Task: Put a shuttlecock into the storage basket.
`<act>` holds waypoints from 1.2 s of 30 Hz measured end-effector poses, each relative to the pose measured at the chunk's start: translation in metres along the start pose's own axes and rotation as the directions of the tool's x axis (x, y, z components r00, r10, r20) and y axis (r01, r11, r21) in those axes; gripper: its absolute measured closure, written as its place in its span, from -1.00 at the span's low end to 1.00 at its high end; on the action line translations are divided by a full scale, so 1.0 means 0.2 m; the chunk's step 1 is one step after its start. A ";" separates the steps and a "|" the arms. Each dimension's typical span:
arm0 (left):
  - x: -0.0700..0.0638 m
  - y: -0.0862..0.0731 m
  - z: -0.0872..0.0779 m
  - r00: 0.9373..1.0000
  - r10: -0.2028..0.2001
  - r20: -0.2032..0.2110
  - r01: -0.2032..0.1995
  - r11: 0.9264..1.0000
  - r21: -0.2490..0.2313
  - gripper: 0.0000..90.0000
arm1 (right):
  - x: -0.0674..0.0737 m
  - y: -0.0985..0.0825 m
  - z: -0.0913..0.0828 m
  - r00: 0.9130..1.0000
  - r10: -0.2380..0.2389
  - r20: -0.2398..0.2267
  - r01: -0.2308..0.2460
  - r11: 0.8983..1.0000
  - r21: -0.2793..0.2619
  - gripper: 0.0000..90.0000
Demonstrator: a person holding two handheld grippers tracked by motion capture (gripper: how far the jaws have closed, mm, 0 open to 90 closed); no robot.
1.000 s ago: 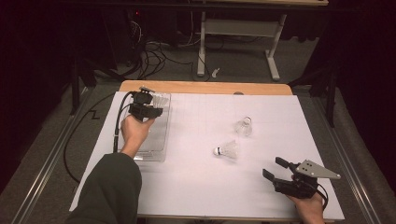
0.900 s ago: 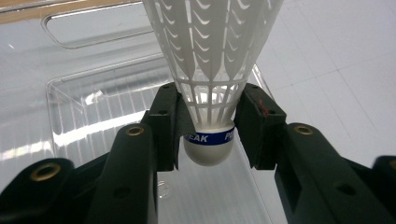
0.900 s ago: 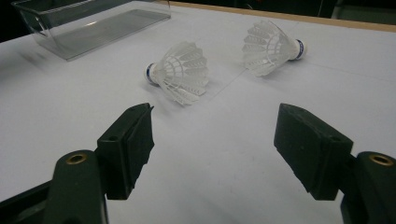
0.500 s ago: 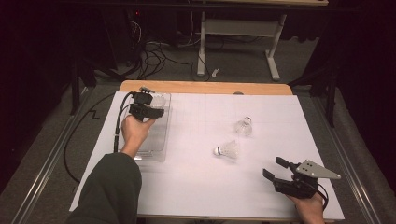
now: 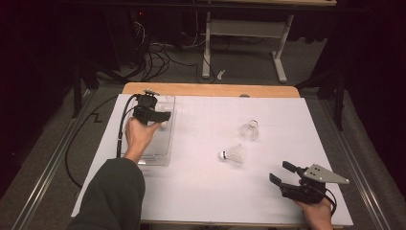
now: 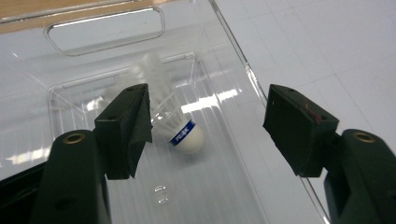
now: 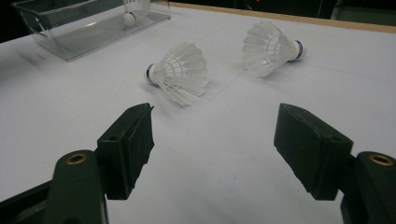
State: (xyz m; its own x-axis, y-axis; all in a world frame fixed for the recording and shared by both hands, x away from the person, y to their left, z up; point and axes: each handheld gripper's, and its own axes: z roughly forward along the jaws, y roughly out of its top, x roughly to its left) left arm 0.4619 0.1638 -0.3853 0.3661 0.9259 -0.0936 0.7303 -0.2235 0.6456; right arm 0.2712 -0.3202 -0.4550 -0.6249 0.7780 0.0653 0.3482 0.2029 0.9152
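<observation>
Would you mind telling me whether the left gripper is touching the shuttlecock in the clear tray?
Apart. The left gripper view shows the left gripper open, with the shuttlecock lying on the tray floor beyond the pads.

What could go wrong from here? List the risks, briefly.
1. The left gripper hangs open inside the clear box above a shuttlecock; pulling out carelessly could catch the box wall and shift it.
2. The near shuttlecock and the far shuttlecock lie on their sides on the table; the right gripper, open and short of them, might crush feathers or nudge one into rolling.
</observation>
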 end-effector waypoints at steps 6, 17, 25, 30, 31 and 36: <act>-0.02 -0.01 -0.03 1.000 0.016 0.010 -0.015 1.000 -0.022 -0.27 | 0.00 0.00 0.00 1.000 0.000 0.000 0.000 1.000 0.000 -0.36; -0.04 -0.04 -0.10 0.999 0.031 0.027 -0.028 0.996 -0.088 -0.26 | 0.00 0.00 0.00 1.000 0.001 0.001 -0.001 1.000 -0.001 -0.36; -0.05 -0.07 -0.15 0.999 0.039 0.036 -0.034 0.992 -0.118 -0.24 | 0.00 0.00 0.00 1.000 0.001 0.001 -0.001 1.000 -0.001 -0.36; -0.05 -0.09 -0.16 0.998 0.042 0.041 -0.036 0.991 -0.130 -0.24 | 0.00 0.00 0.00 1.000 0.000 0.001 0.000 1.000 -0.003 -0.36; -0.05 -0.09 -0.16 0.998 0.040 0.041 -0.034 0.990 -0.134 -0.24 | 0.00 0.00 0.00 1.000 0.000 0.001 0.000 1.000 -0.002 -0.36; -0.05 -0.12 -0.18 0.998 0.040 0.055 -0.031 0.989 -0.147 -0.21 | 0.00 0.00 0.00 1.000 -0.001 0.000 0.001 1.000 -0.002 -0.36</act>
State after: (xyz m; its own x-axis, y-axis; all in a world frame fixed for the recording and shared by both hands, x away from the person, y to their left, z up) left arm 0.4195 0.1713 -0.3721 0.4260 0.8981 -0.1092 0.6253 -0.2051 0.7529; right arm 0.2711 -0.3200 -0.4548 -0.6250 0.7780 0.0644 0.3460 0.2021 0.9162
